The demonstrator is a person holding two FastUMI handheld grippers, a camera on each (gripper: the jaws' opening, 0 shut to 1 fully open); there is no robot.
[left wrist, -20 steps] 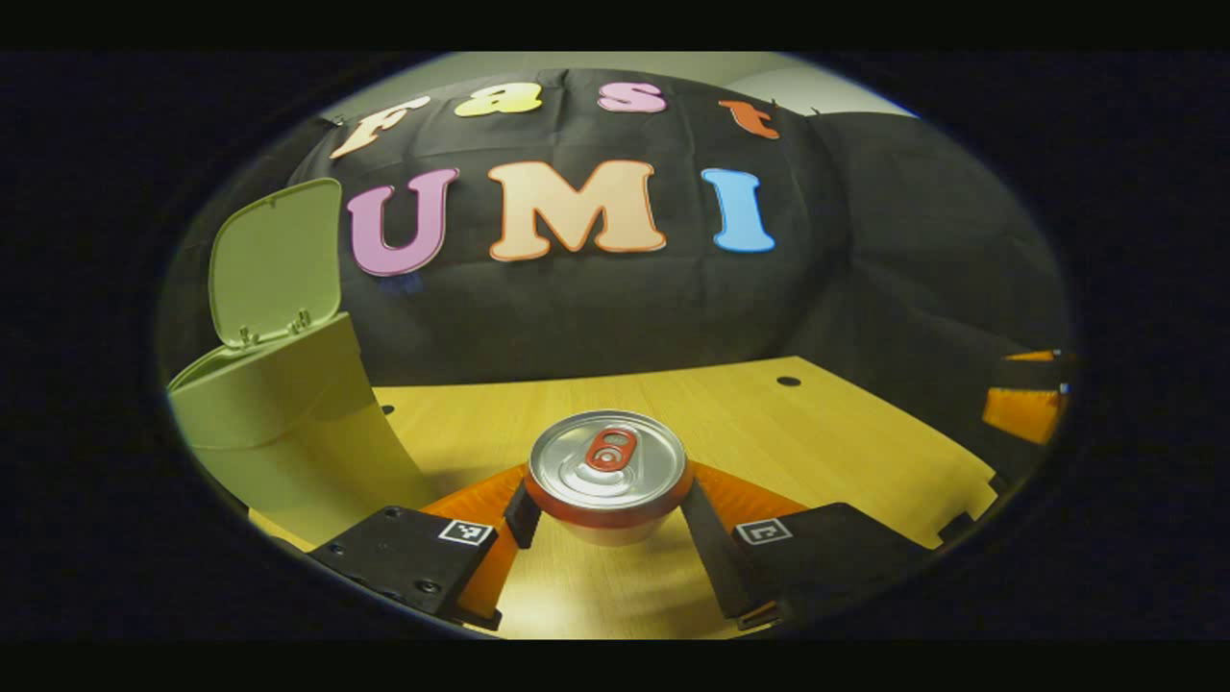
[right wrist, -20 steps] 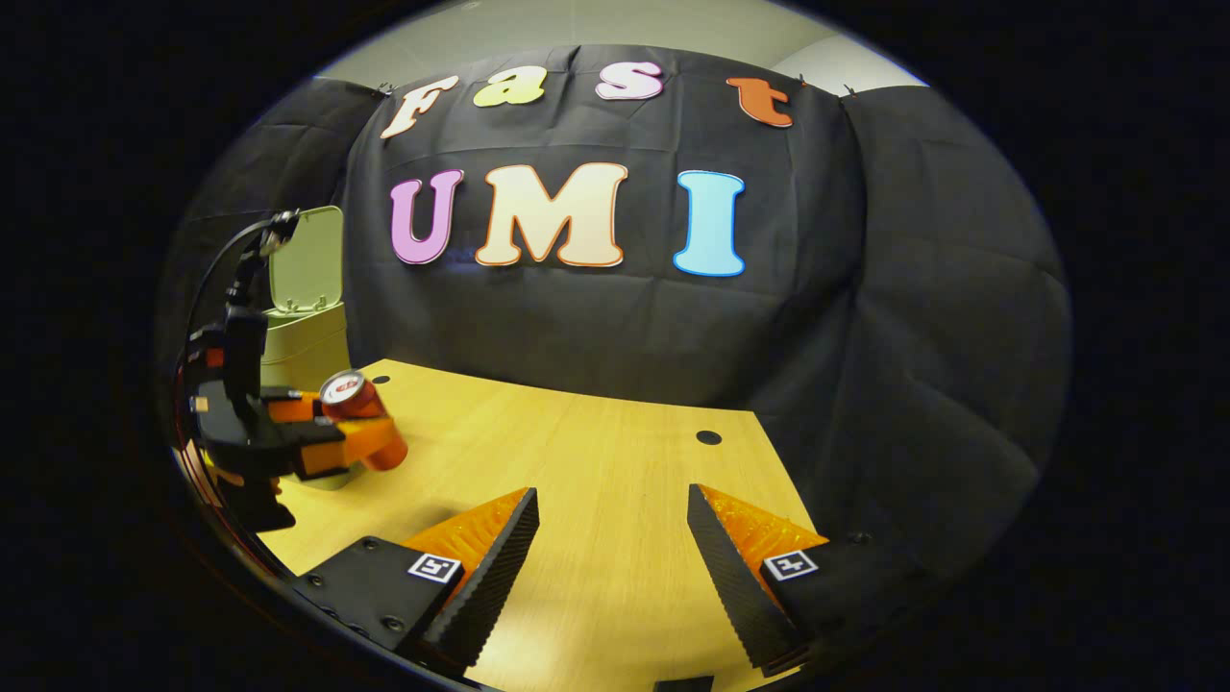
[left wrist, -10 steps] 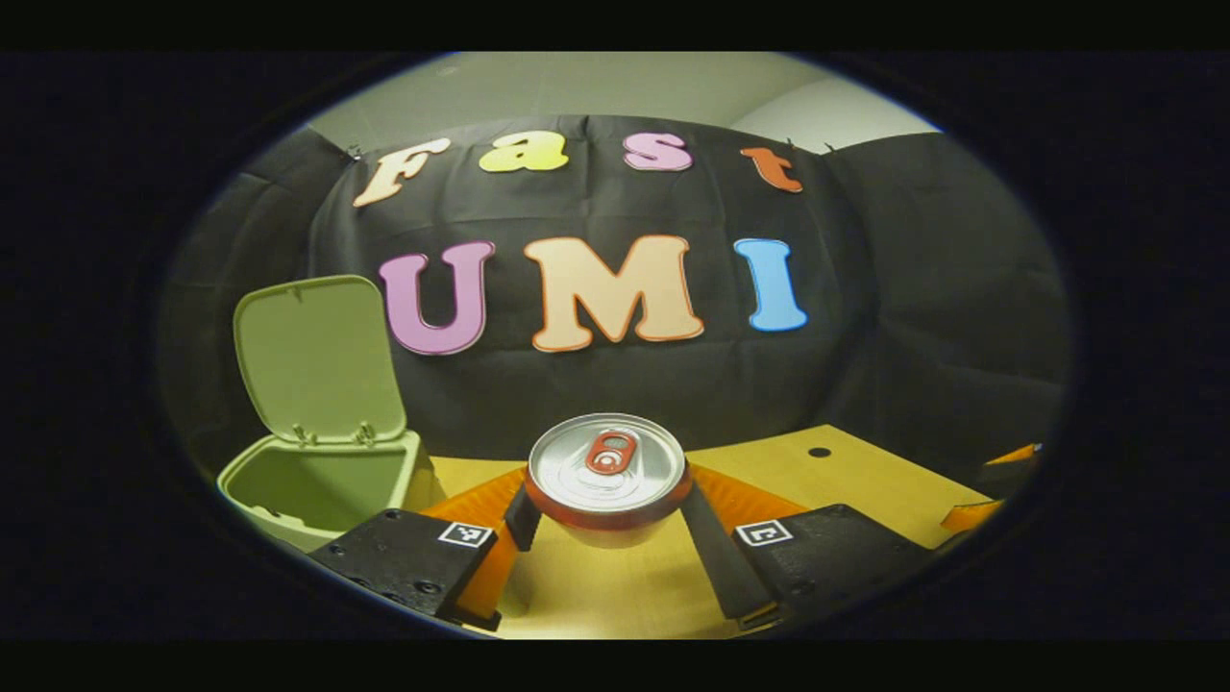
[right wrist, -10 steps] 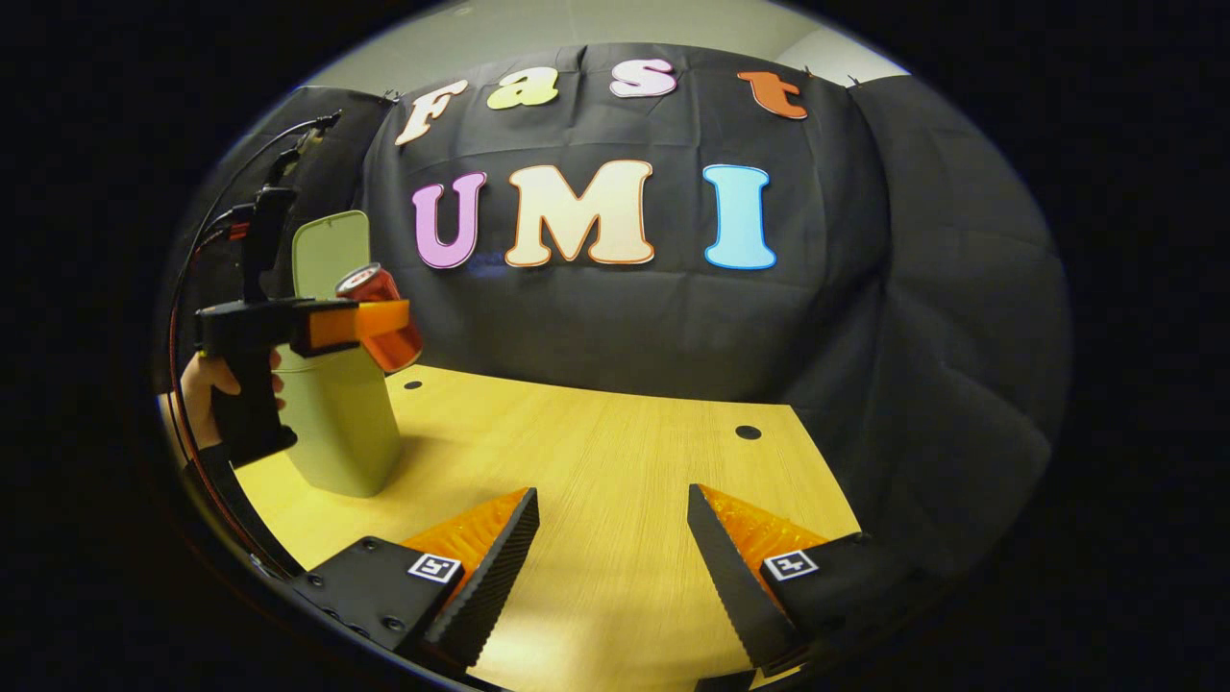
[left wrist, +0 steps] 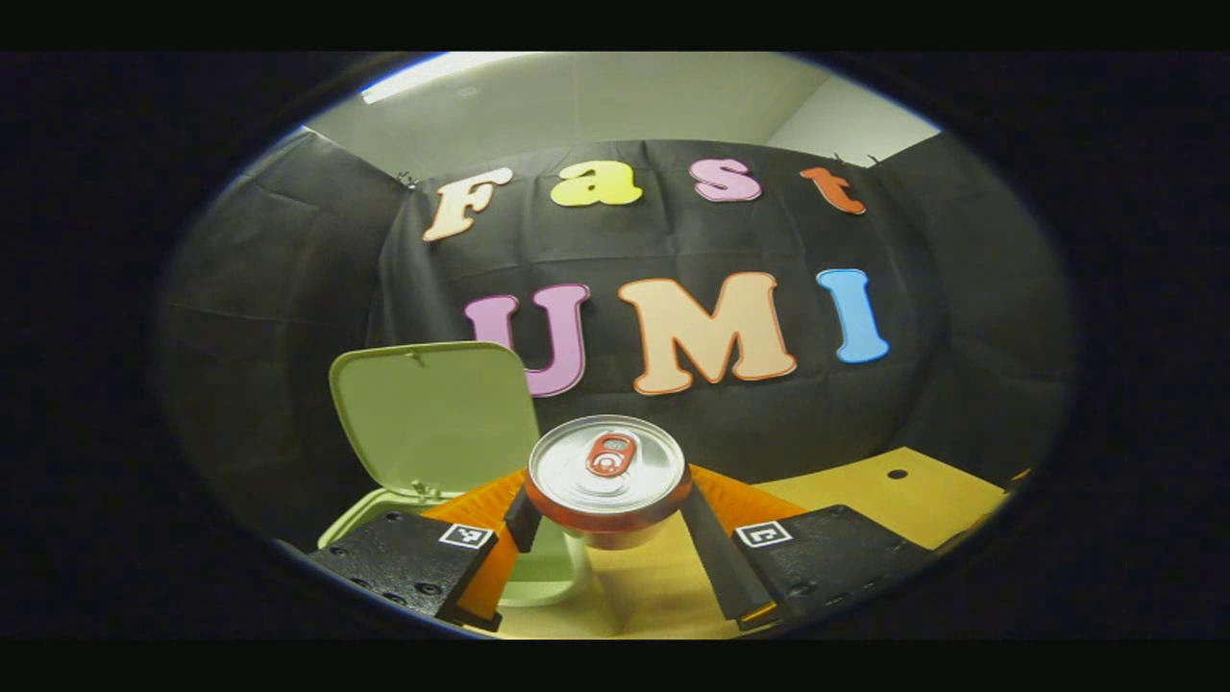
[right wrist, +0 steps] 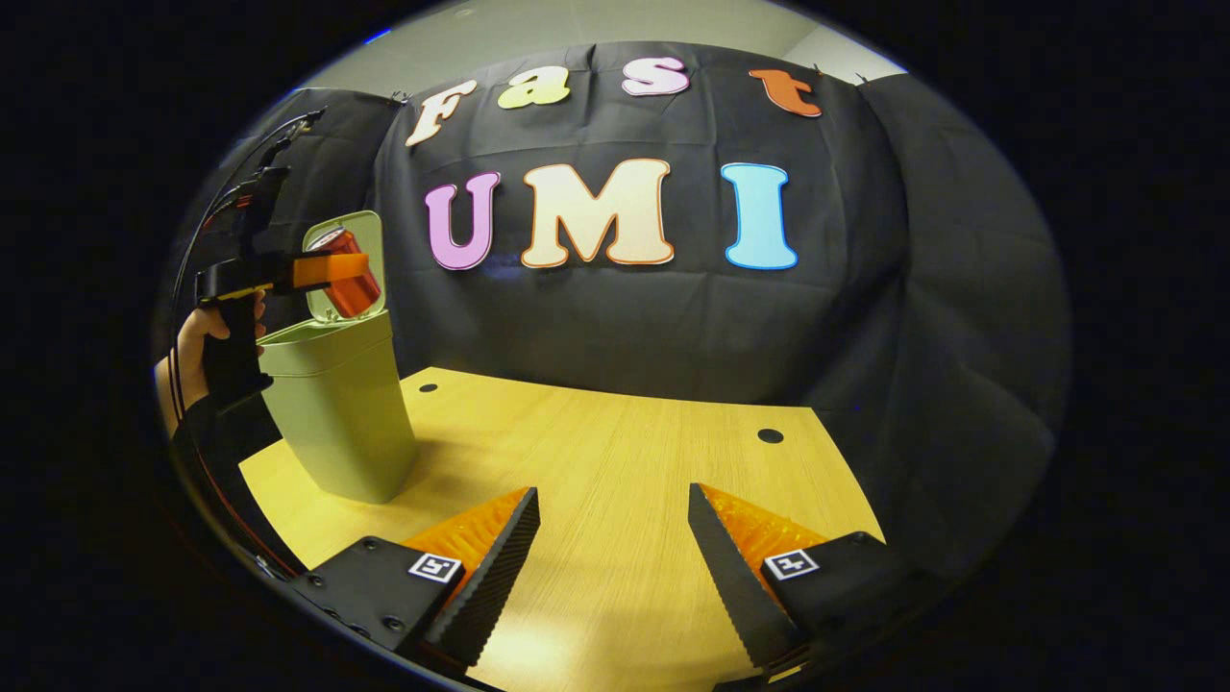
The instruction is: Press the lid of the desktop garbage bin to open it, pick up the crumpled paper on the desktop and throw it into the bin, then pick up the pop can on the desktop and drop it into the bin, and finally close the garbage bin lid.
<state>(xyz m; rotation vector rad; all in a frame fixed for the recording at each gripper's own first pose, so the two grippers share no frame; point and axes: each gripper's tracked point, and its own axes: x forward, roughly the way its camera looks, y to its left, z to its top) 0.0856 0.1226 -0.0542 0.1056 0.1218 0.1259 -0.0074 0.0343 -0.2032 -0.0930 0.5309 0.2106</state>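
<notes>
The left gripper (left wrist: 609, 524) clamps the pop can (left wrist: 608, 478) from both sides, held above the open bin (right wrist: 333, 413) near the desk's (right wrist: 615, 461) far left corner; the right gripper (right wrist: 612, 538) hangs spread and empty. Released off-centre, the can could strike the rim or the raised lid (left wrist: 434, 418) and tumble onto the desk. No legible writing on the can.

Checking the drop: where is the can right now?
In the right gripper view the can is at far left, held by the left gripper above the open bin, in front of its raised lid.
</notes>
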